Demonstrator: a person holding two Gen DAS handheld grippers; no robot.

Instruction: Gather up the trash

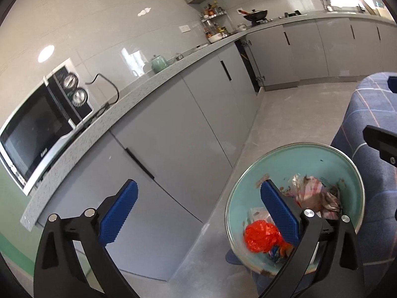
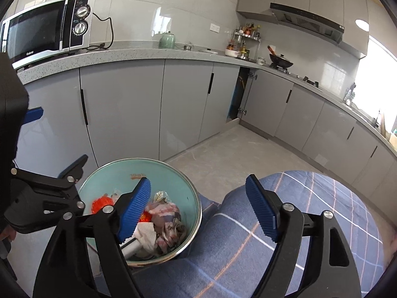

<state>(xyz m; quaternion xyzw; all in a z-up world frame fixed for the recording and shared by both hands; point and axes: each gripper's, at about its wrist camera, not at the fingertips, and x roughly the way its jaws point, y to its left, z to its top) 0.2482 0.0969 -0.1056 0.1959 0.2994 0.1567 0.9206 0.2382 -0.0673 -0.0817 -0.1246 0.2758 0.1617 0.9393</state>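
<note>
A teal bin with a metal rim stands on the floor beside blue checked fabric. Inside lie a red plastic bag and crumpled pink-and-grey trash. My left gripper is open with nothing between its blue pads; its right finger hangs over the bin and its left one is outside it. In the right wrist view the bin holds the same pink-and-grey trash, the red bag and white paper. My right gripper is open and empty, its left finger over the bin and its right over the checked fabric.
Grey base cabinets run along the wall and turn the corner, where one door stands ajar. On the speckled counter are a microwave, a green teapot, a spice rack and a wok. Grey floor lies beyond the bin.
</note>
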